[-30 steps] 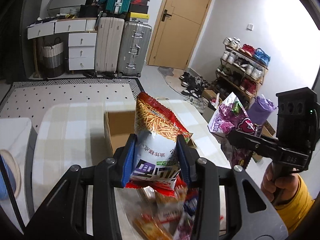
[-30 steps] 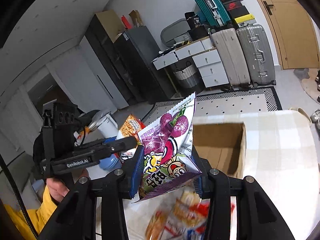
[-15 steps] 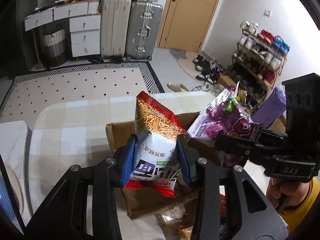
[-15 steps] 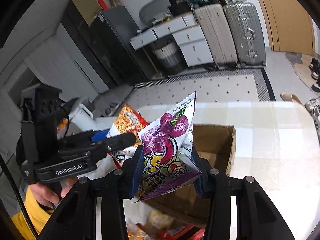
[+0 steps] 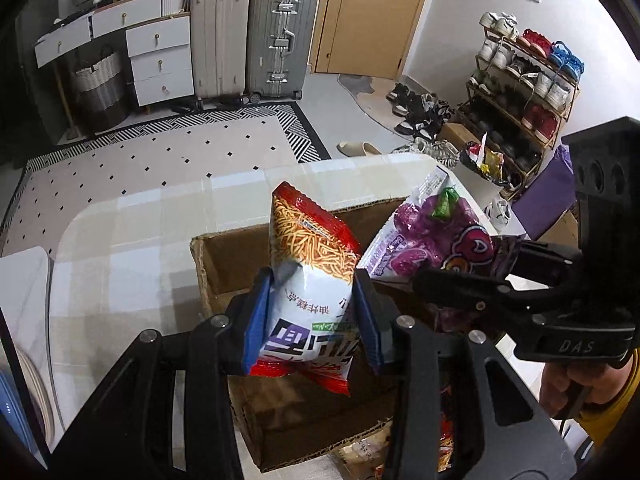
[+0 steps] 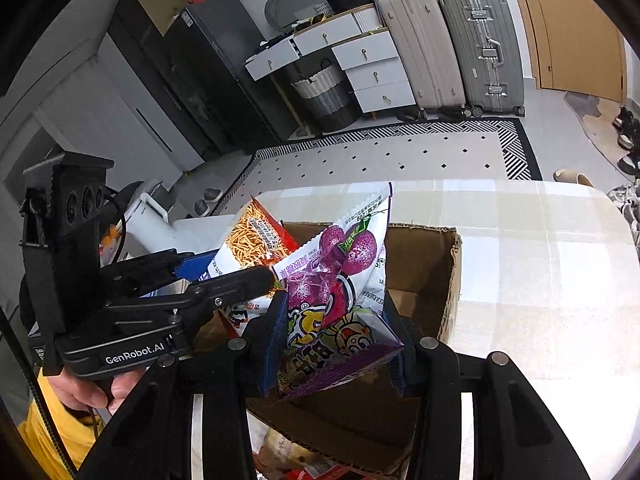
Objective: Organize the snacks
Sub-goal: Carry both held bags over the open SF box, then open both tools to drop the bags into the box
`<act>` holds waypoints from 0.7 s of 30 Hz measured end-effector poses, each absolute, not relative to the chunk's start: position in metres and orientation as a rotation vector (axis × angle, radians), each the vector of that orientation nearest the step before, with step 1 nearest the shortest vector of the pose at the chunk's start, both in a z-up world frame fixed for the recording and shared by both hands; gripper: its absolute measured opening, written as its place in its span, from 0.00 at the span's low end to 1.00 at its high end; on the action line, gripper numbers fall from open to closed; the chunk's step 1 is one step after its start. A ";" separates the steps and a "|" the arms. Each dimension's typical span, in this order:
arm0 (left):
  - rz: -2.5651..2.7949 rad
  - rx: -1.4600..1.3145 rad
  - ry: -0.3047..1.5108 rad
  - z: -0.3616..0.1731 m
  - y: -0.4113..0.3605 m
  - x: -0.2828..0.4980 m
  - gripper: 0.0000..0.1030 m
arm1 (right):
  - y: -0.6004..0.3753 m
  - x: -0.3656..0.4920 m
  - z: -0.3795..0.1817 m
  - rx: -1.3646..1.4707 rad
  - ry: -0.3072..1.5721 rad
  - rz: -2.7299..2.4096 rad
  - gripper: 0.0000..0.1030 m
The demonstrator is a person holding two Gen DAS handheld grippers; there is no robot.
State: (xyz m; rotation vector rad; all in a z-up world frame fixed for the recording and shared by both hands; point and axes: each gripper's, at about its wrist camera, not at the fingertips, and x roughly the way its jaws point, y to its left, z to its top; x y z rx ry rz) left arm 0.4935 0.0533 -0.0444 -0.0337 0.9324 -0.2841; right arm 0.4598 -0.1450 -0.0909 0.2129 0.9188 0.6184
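Left wrist view puts the red noodle-snack bag [image 5: 310, 280] upright between the left gripper [image 5: 310, 320] pads, pinched tight at its white lower half, over the open cardboard box [image 5: 224, 256] on the pale checked table [image 5: 132, 240]. A second ago that box sat farther off and loose packets filled the near edge; now the box lies directly beneath the bag and only a few packets [image 5: 360, 456] show at the near rim. To the right, the right gripper [image 5: 460, 276] clamps the purple candy bag [image 5: 432, 240], which has come in from the far right to sit just beside the noodle bag, also above the box.

In the right wrist view the purple candy bag [image 6: 336, 292] is squeezed between the closed-down fingers [image 6: 274, 340], with cartoon figures and purple fruit printed on it. The Chinese lettering on both bags is too distorted to read. The left gripper body [image 6: 132, 320] reads "GenRobot.AI"; the right one reads "DAS". A hand [image 6: 92, 388] with a yellow sleeve [image 6: 60, 436] grips its handle.
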 end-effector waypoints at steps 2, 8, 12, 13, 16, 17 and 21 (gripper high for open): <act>-0.286 -0.029 0.940 -0.048 0.050 0.494 0.36 | -0.145 0.460 -0.091 0.206 0.919 0.615 0.42; -0.293 -0.013 0.926 -0.049 0.041 0.490 0.36 | -0.146 0.463 -0.096 0.196 0.928 0.606 0.42; -0.293 0.000 0.919 -0.047 0.044 0.480 0.36 | -0.142 0.462 -0.095 0.188 0.927 0.599 0.42; -0.295 0.001 0.914 -0.046 0.047 0.476 0.36 | -0.141 0.461 -0.095 0.181 0.926 0.595 0.43; -0.294 -0.002 0.908 -0.045 0.052 0.469 0.36 | -0.137 0.460 -0.098 0.166 0.935 0.589 0.43; -0.291 -0.006 0.909 -0.044 0.053 0.469 0.36 | -0.136 0.460 -0.099 0.157 0.936 0.580 0.43; -0.288 -0.004 0.916 -0.043 0.056 0.461 0.36 | -0.134 0.462 -0.099 0.147 0.940 0.562 0.45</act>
